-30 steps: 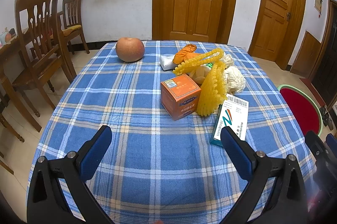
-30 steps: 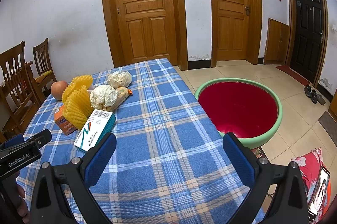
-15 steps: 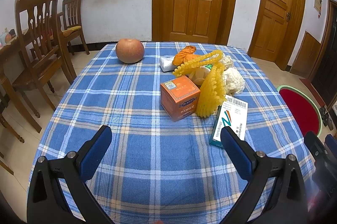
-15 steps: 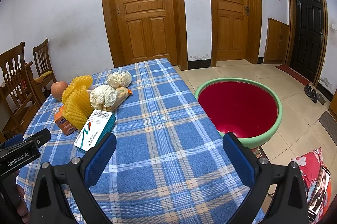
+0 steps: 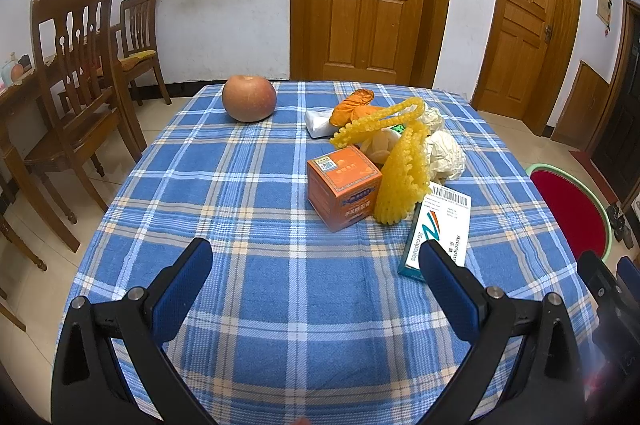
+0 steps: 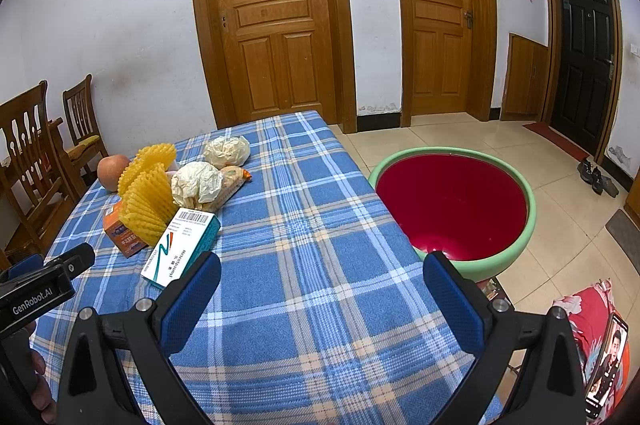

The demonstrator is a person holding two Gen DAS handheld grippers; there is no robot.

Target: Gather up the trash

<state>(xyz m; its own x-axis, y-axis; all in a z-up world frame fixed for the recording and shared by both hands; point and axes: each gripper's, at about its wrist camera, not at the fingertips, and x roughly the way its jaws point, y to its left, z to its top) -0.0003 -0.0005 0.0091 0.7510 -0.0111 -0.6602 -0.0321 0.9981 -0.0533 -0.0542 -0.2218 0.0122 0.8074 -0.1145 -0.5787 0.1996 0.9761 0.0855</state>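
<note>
A heap of trash lies on the blue plaid tablecloth (image 5: 240, 185): an orange carton (image 5: 344, 187), yellow foam fruit netting (image 5: 400, 177), crumpled white paper (image 5: 444, 153), an orange wrapper (image 5: 352, 107) and a white-and-teal medicine box (image 5: 438, 225). The heap shows in the right wrist view too, with the medicine box (image 6: 182, 247) nearest. A red basin with a green rim (image 6: 452, 205) stands beside the table on the right. My left gripper (image 5: 316, 265) is open and empty, short of the heap. My right gripper (image 6: 320, 277) is open and empty over the table's near right part.
An apple (image 5: 249, 97) sits at the far left of the table. Wooden chairs (image 5: 76, 93) stand left of the table. Wooden doors (image 6: 276, 13) are behind. A phone on a red cloth (image 6: 600, 353) lies at the lower right.
My left gripper has edged slightly forward towards the heap. The right gripper has not visibly moved.
</note>
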